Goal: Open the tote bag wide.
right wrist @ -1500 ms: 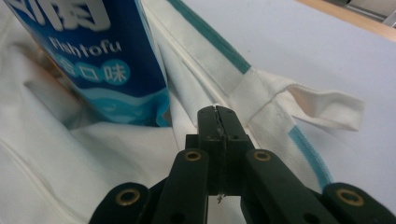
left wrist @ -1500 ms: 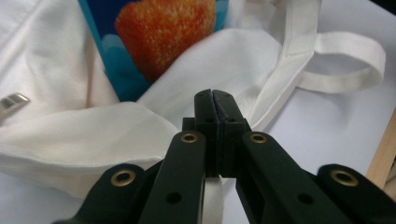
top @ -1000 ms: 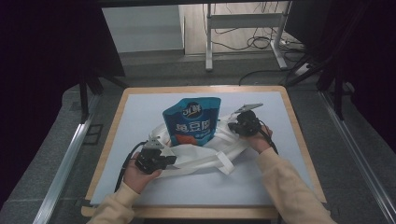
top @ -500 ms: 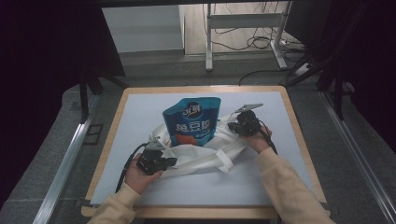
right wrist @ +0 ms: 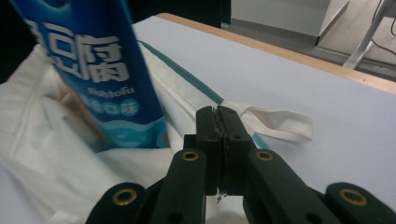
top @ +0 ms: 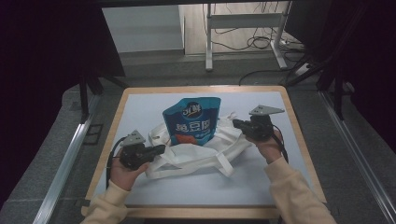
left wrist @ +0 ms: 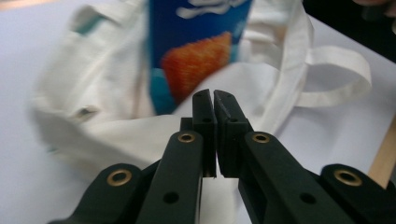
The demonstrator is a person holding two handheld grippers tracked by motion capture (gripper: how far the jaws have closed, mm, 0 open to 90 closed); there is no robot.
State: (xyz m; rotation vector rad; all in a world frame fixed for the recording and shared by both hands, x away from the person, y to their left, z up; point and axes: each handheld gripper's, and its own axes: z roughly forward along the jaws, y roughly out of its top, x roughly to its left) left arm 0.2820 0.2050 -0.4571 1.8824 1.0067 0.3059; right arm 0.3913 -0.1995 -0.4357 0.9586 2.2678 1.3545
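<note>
fingers of the left gripper (left wrist: 215, 100) and right gripper (right wrist: 218, 116) are clenched empty beside the white tote bag (top: 196, 154), so the upright blue snack pouch (top: 191, 121) inside could be tipped if bumped.

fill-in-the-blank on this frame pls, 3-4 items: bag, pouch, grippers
1. The snack pouch standing in the white tote bag is mainly ____ in colour.
2. In the high view, the left gripper and the right gripper are at opposite ____ of the bag.
3. In both gripper views the two black jaws stand ____, not spread.
4. The bag lies on a pale table top with a ____ rim.

Missing words: blue; sides; together; wooden
</note>
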